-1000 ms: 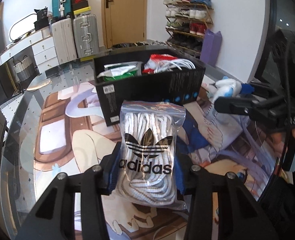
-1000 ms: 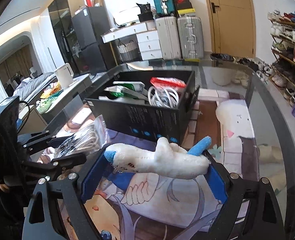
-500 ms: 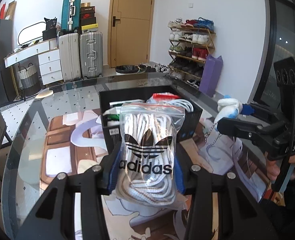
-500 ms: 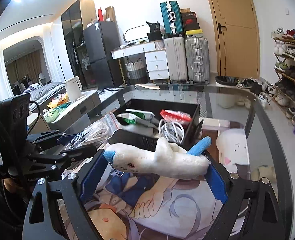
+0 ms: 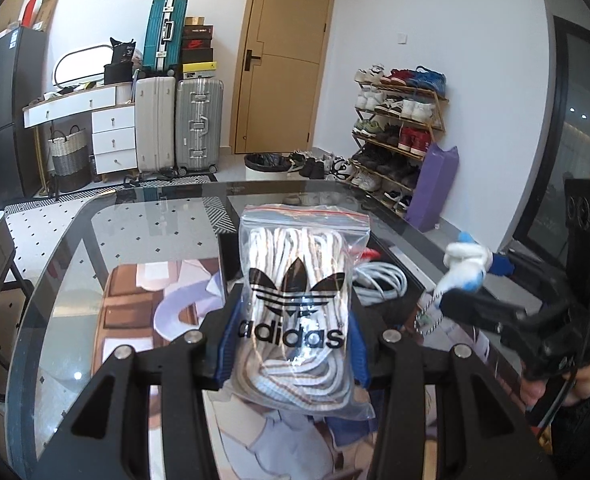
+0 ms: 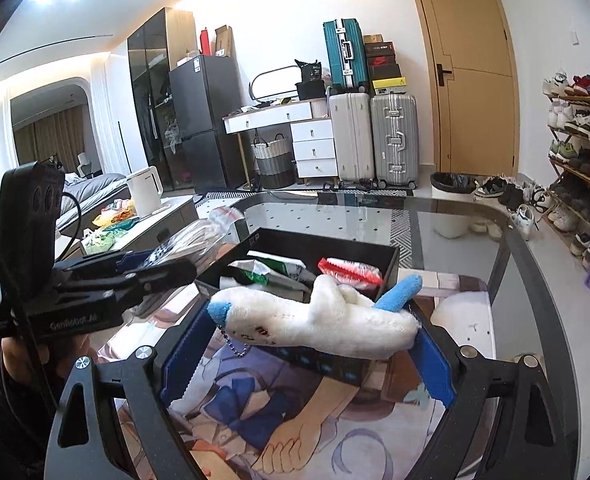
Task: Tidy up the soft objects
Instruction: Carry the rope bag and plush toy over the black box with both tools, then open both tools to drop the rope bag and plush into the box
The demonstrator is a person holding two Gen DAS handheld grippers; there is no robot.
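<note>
**Both grippers loaded, held above box**

L wrist view, left to right: glass table [image 5: 75,264] w/ printed mat [image 5: 135,300] on top. Centre: L gripper [image 5: 293,344] clenched on bag [image 5: 301,300], a clear zip bag of white laces w/ adidas logo; blue pads press both sides, bag upright, off the table. Behind the bag: black box [image 5: 399,258], white cable [image 5: 383,280] inside. Far right: R gripper [image 5: 467,280] w/ plush [image 5: 465,266], ball chain hanging below it.

R wrist view, left to right: L gripper [image 6: 155,266] w/ bag [image 6: 199,236], near box's left side. Centre: box [image 6: 391,256] on mat [image 6: 295,400], holding green-white packet [image 6: 271,270] and red-white packet [image 6: 351,272]. R gripper [image 6: 311,344] grasps plush [image 6: 319,324], jaws set wide; white body lies crosswise between pads, blue tips at both ends, clear of table, just in front of box. Table [image 6: 515,264] edge runs right.
</note>
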